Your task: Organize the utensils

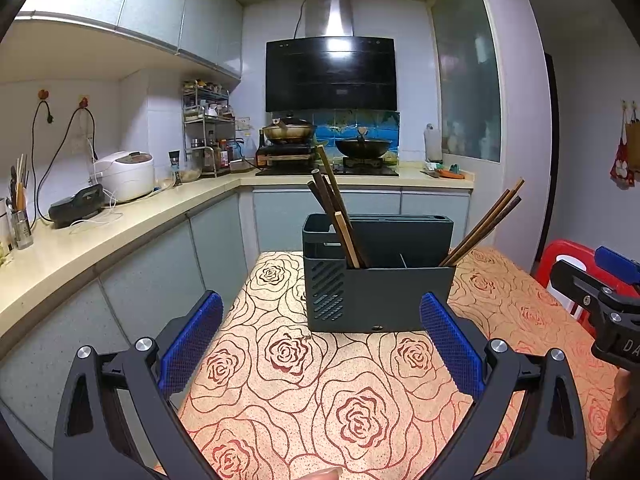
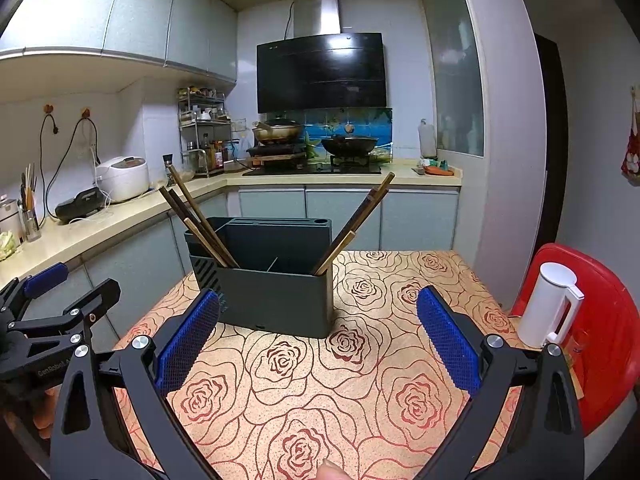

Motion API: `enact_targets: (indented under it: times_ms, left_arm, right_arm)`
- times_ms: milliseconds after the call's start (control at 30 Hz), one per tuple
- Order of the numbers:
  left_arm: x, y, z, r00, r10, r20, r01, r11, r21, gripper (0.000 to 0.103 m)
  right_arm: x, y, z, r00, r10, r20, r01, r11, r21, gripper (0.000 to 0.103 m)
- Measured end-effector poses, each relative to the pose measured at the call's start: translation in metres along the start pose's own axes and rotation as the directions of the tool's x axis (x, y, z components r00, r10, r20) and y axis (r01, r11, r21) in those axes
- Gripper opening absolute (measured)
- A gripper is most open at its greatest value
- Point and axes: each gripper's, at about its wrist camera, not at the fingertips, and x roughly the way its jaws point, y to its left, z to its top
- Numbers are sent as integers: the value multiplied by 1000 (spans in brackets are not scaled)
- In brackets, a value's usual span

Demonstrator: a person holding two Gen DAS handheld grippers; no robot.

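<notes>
Rose-print tablecloth [image 2: 360, 380]; left gripper [image 2: 48, 292] marked "GenRobot".

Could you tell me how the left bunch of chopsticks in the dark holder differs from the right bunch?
The left bunch of chopsticks stands in the holder's left end and leans left; the right bunch of chopsticks stands in its right end and leans right. The left bunch splays apart at its tips, while the right bunch lies closer together. Both are brown wooden sticks, resting upright-tilted inside the same holder, untouched by either gripper.
</notes>
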Motion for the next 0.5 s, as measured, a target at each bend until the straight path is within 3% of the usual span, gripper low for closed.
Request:
enact_targets:
  times_ms: [500]
  left_arm:
    - [-1,-2,1,1000,0,7,0,1000,5,96]
  right_arm:
    - [0,0,-1,1000,2,-3,-2,1000,-6,96]
